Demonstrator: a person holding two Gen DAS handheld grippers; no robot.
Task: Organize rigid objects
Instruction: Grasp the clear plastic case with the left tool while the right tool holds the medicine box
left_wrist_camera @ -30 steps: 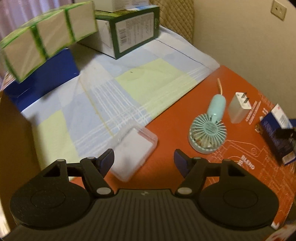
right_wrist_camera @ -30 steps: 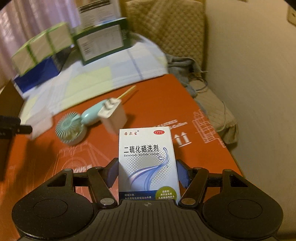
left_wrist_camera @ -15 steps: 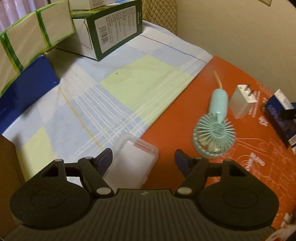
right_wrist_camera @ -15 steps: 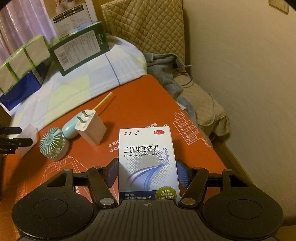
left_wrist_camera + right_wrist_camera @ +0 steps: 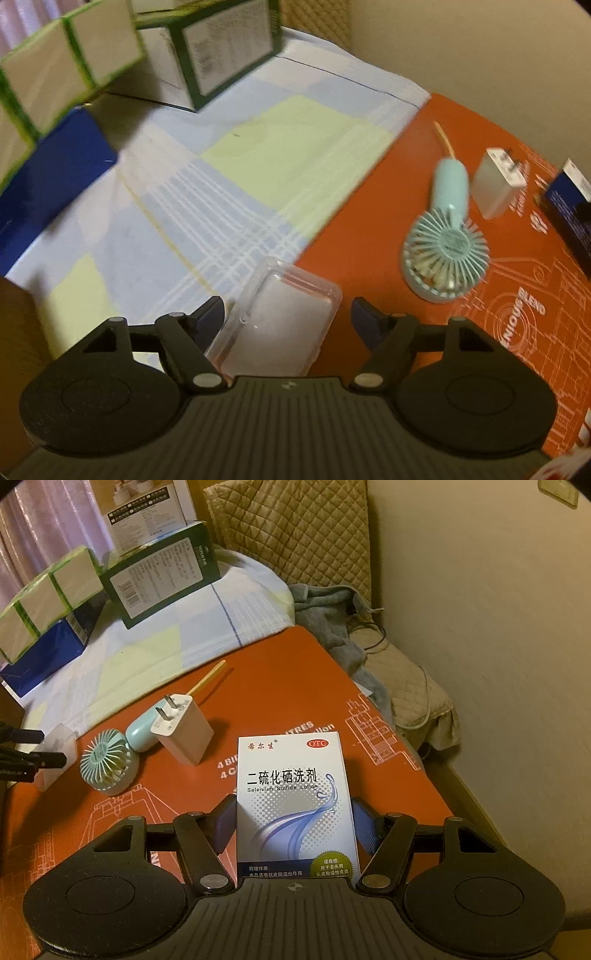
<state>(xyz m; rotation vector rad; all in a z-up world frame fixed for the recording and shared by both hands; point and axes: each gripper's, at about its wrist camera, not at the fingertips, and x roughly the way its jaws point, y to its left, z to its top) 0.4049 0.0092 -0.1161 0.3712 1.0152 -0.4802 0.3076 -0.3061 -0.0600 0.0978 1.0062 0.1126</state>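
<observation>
Left wrist view: the left tool (image 5: 287,314) is hovering low and tilted downward, its fingers spread wide on either side of a clear plastic case (image 5: 275,321). The case is lying flat where the checked cloth (image 5: 207,192) meets the orange mat (image 5: 369,236), and neither finger is touching it as far as the blur allows. To the right, a mint handheld fan (image 5: 445,254) is lying on the mat with a white charger plug (image 5: 498,184) just beside its handle. A green box (image 5: 214,55) is sitting far back on the cloth.

Right wrist view: the right tool (image 5: 293,825) is pointing forward over the mat (image 5: 280,686), clamping a white and blue lotion box (image 5: 295,805) upright between its fingers. Ahead on the left, the fan (image 5: 107,760) and the plug (image 5: 183,731) are resting side by side, touching. The left tool (image 5: 26,755) is showing at the left edge, bracketing the plastic case (image 5: 59,753). A thin yellow stick (image 5: 207,677) is lying beyond the plug.
</observation>
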